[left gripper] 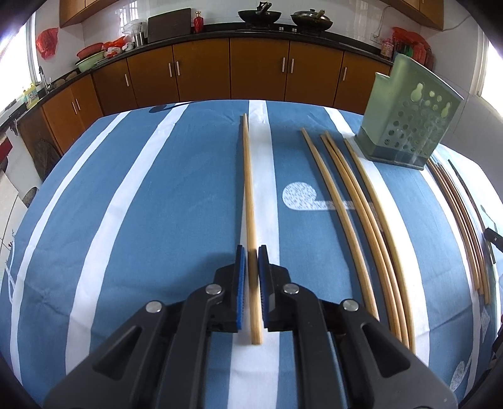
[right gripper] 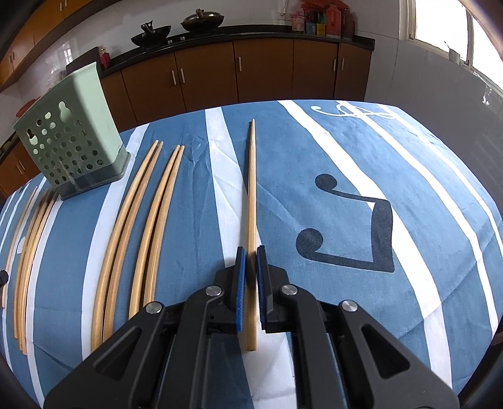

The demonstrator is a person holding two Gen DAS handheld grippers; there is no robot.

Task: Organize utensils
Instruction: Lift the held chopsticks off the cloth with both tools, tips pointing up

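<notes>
We see a bench covered with a blue cloth with white stripes (left gripper: 141, 195), and a row of long pale wooden chopsticks lying on it, all pointing away from us.

In the left wrist view, our left gripper (left gripper: 251, 248) has its black jaws with blue pads nearly closed around a single wooden chopstick (left gripper: 248, 176). The pads sit close on either side of its near end; the stick looks blurred between them, so we cannot tell whether they press on it or only flank it. To the right lie four more loose chopsticks (left gripper: 355, 201), close together, and beyond their far tips stands an upright pale green plastic utensil holder with round holes in its wall (left gripper: 408, 119). Further right, near the cloth's edge, is another bundle of chopsticks (left gripper: 456, 201).

In the right wrist view, our right gripper (right gripper: 251, 248) has its jaws drawn in on another wooden chopstick (right gripper: 251, 195), which runs straight ahead along a white stripe with its thin tip far from us. Its thick end pokes out behind the pads. To the left lie two pairs of chopsticks (right gripper: 141, 220), then the green holder (right gripper: 69, 138), then more chopsticks (right gripper: 28, 251) at the left edge.

Behind the bench run brown kitchen cabinets (left gripper: 261, 69) with two dark woks (left gripper: 283, 17) on top.
</notes>
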